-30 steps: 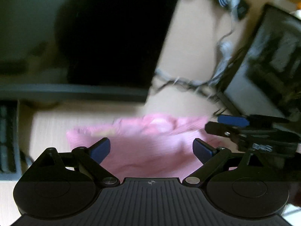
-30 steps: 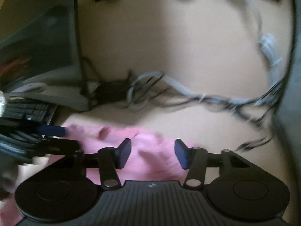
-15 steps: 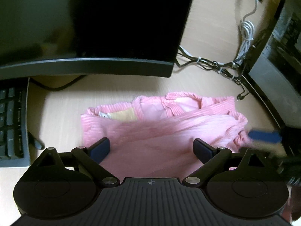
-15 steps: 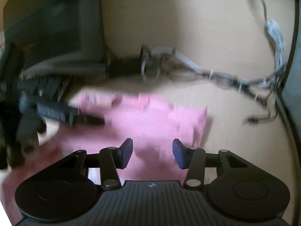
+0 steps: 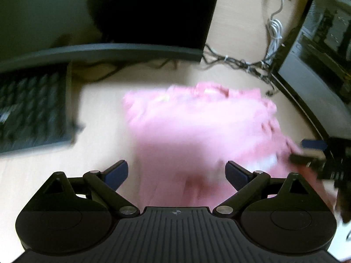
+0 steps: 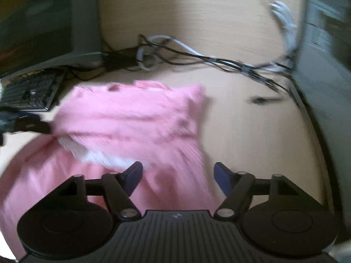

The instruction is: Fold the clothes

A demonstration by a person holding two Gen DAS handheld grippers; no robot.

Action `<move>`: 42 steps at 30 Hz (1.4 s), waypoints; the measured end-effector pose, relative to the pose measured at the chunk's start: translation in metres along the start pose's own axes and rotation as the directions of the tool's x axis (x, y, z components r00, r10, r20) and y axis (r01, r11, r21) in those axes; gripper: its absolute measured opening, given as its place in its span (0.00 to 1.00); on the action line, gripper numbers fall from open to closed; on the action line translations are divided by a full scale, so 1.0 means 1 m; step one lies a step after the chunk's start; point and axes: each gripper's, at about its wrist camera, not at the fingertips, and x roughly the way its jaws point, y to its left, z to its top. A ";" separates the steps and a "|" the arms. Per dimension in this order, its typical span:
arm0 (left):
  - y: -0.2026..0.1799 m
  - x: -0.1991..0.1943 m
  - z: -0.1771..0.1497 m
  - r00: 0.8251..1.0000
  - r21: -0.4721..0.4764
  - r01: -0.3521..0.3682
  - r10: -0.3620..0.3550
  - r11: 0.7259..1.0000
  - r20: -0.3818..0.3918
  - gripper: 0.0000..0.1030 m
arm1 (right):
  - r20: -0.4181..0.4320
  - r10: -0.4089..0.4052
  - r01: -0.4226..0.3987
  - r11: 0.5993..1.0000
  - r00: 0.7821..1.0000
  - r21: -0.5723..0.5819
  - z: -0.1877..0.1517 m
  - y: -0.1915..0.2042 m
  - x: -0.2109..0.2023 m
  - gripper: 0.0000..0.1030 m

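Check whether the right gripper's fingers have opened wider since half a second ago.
Yes. In the right wrist view the right gripper shows a wider gap between its blue-padded fingers than before, spread over the pink ribbed knit garment.

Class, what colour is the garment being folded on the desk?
Pink garment; clearest in the right wrist view.

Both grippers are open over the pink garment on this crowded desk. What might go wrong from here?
1. The cable bundle lies just beyond the pink garment; a sweep could snag it.
2. The keyboard sits close to the garment's left edge and could get knocked.
3. Both views are motion-blurred, so the left gripper or right gripper may pinch the wrong layer.
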 end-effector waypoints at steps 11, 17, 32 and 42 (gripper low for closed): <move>0.012 -0.048 -0.078 1.000 -0.031 0.025 -0.025 0.999 -0.015 0.71 | -0.067 -0.062 0.068 0.993 0.996 0.095 -0.073 -0.001 -0.052 0.76; -0.020 -0.037 -0.074 0.999 0.121 -0.021 0.024 0.992 -0.027 0.11 | -0.046 -0.070 0.070 0.998 0.997 -0.003 -0.066 0.025 -0.054 0.13; 0.001 -0.063 -0.059 0.998 0.140 -0.036 0.043 0.990 -0.051 0.17 | -0.071 -0.133 0.138 0.988 0.989 0.066 -0.061 0.002 -0.077 0.14; 0.005 -0.095 -0.080 1.000 0.169 -0.002 0.003 0.986 -0.007 0.55 | -0.087 -0.011 0.008 1.000 0.996 -0.030 -0.104 0.062 -0.120 0.52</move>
